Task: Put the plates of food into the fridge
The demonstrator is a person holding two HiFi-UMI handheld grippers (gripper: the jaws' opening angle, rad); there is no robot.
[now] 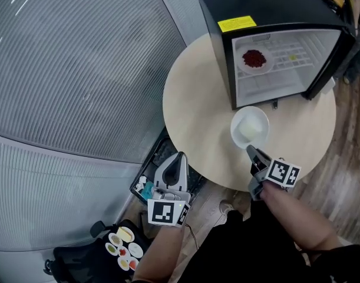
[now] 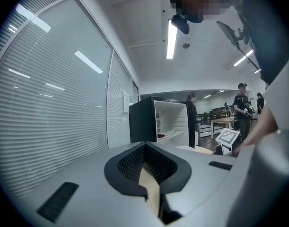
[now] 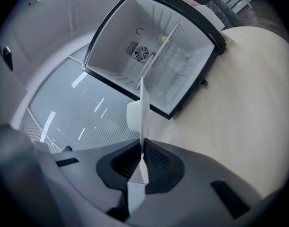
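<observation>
A black mini fridge [image 1: 268, 16] stands open on the round beige table [image 1: 191, 117], its door [image 1: 336, 63] swung to the right. Inside, a plate of red food [image 1: 254, 59] rests on the shelf. My right gripper [image 1: 254, 155] is shut on the near rim of a white plate [image 1: 249, 127], just in front of the fridge; I cannot tell what lies on the plate. In the right gripper view the plate [image 3: 144, 109] shows edge-on, clamped in that gripper [image 3: 142, 148], facing the fridge interior [image 3: 153, 63]. My left gripper [image 1: 177, 165] hangs shut and empty off the table's near-left edge, and its own view [image 2: 145, 148] shows the fridge [image 2: 156, 122] ahead.
On the floor at the lower left lies a black case with several small dishes of food [image 1: 124, 249]. A dark crate [image 1: 145, 184] sits under the table's edge. People [image 2: 242, 110] stand far behind the fridge. Ribbed glass wall to the left.
</observation>
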